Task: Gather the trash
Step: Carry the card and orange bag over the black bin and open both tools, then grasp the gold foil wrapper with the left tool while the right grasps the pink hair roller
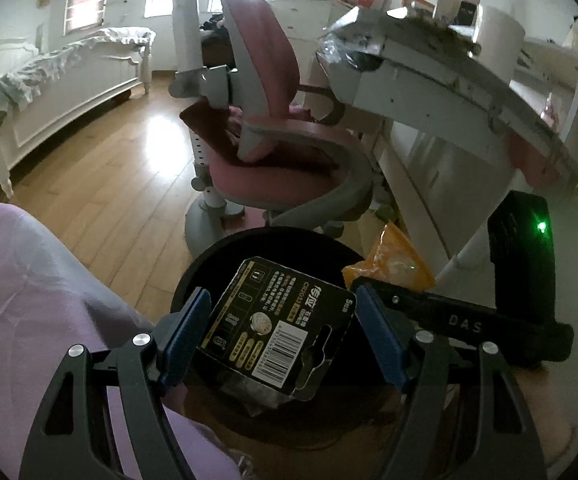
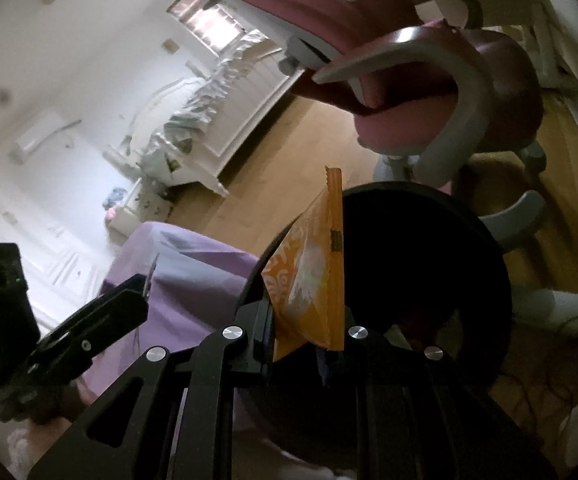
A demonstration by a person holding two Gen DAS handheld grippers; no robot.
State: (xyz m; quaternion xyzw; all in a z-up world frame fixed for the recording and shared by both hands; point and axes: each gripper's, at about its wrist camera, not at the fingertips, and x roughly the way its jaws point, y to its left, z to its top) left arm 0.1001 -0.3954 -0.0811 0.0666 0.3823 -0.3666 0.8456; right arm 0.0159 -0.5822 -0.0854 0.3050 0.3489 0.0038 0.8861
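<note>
open left tool (image 1: 283,334), battery card (image 1: 277,326), black bin (image 1: 209,258)

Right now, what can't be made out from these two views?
- Bin contents: interior dark in both views, card covers it in left view.
- Left gripper contact with card: unclear, gaps at the pads.
- Orange wrapper lower end: hidden inside right gripper.

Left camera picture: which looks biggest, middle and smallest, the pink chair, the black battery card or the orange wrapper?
As they look in the left wrist view:
1. pink chair, though it is farther away
2. black battery card, close to the camera between the left gripper fingers
3. orange wrapper, partly hidden
</note>
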